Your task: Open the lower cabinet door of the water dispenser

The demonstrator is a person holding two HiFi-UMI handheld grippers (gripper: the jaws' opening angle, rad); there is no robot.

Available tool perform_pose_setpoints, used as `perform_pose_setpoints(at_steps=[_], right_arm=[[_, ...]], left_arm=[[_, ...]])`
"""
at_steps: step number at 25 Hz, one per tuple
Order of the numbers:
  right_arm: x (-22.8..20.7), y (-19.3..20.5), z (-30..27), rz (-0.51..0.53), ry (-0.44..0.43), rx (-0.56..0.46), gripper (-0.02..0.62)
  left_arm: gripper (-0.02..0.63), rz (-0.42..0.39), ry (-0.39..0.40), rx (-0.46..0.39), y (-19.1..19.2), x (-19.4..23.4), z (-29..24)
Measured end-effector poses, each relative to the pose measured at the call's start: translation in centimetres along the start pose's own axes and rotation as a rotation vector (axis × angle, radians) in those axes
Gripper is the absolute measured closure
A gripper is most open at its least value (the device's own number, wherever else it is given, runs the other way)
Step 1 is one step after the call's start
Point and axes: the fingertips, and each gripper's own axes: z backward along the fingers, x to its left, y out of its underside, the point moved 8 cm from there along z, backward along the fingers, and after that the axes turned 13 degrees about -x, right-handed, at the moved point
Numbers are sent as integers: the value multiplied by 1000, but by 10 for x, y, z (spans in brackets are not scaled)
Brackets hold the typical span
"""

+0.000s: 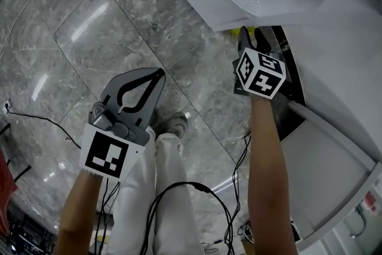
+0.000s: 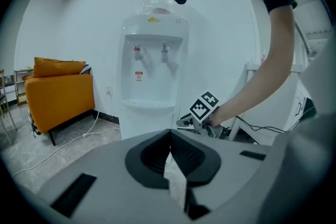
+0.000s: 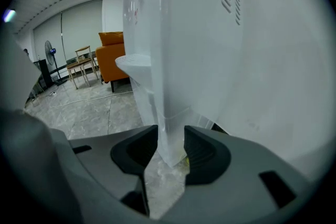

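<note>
Two tools: left hand-held gripper [image 1: 156, 74] closed, empty; right hand-held gripper [image 3: 170, 140] gaping astride water dispenser [image 3: 194, 50] corner.

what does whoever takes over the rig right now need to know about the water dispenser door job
Left gripper: shut, empty, held over the floor, away from the water dispenser.
Right gripper: open, low at the dispenser's side, with the lower front corner showing between its jaws; not gripping.
Done: nothing visible yet; no view shows the lower cabinet door swung open.
To do: probably find the door's edge, close the right gripper on it and pull it open.
</note>
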Motion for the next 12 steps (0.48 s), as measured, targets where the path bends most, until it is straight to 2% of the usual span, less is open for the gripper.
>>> perform_pose_setpoints(at_steps=[5,8,12], right_arm=[[2,-1,-12,-14,-1,-13,432],[-1,-1,-13,-20,3,-18,457],[-3,-3,-14,10,-34,-1,464]], left_arm=[[595,0,-2,0,4,3,-5],[595,-3,4,3,3,5,-6],[595,4,0,-1,4,6,-6]])
